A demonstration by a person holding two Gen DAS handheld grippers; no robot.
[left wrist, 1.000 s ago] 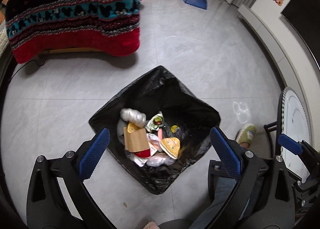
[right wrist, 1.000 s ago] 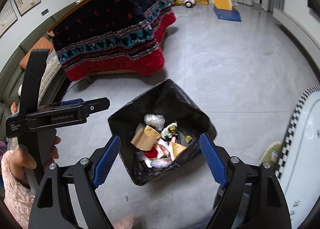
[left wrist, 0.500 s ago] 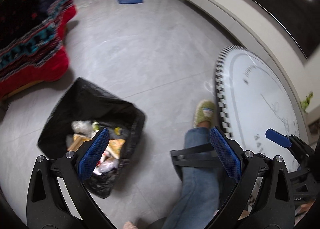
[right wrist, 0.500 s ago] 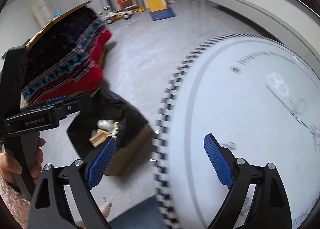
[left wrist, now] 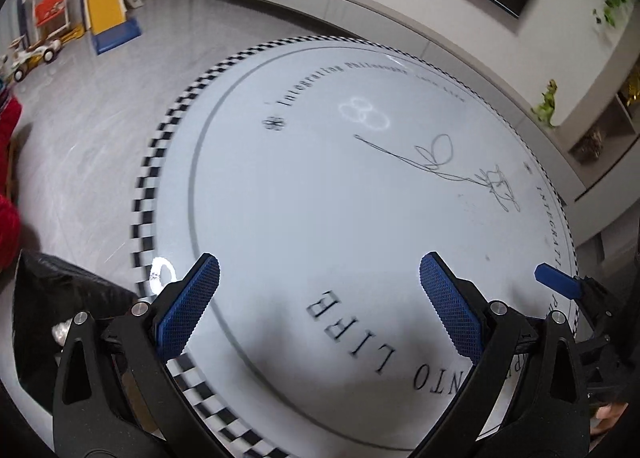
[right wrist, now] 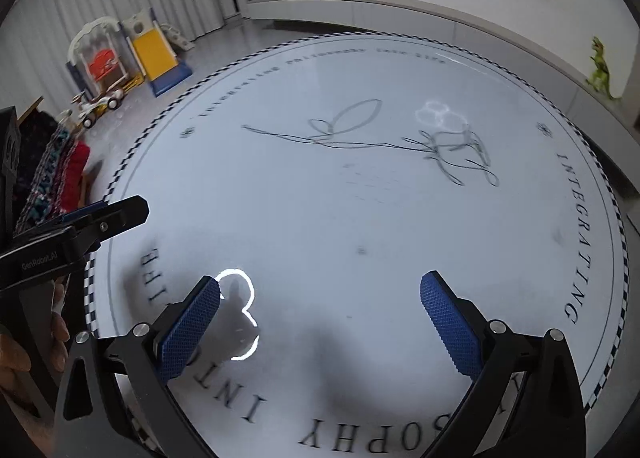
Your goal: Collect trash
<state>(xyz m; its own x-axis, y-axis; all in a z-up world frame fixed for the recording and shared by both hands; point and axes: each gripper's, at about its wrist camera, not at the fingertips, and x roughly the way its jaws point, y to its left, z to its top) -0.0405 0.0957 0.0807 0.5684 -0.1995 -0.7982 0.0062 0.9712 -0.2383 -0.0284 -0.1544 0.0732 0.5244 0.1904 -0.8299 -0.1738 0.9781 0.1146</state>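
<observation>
Black trash bag (left wrist: 60,298) mostly behind left gripper (left wrist: 316,310).

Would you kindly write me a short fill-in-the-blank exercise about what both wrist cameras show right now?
1. Both grippers hang over a round white table whose rim carries a black-and-white ____ border.
2. The pads on the left gripper fingers are ____ in colour.
3. Nothing sits between the opening jaws of the right gripper; it is ____.
4. The toy slide by the curtains has a ____ chute.

Missing words: checkered; blue; empty; yellow
</observation>
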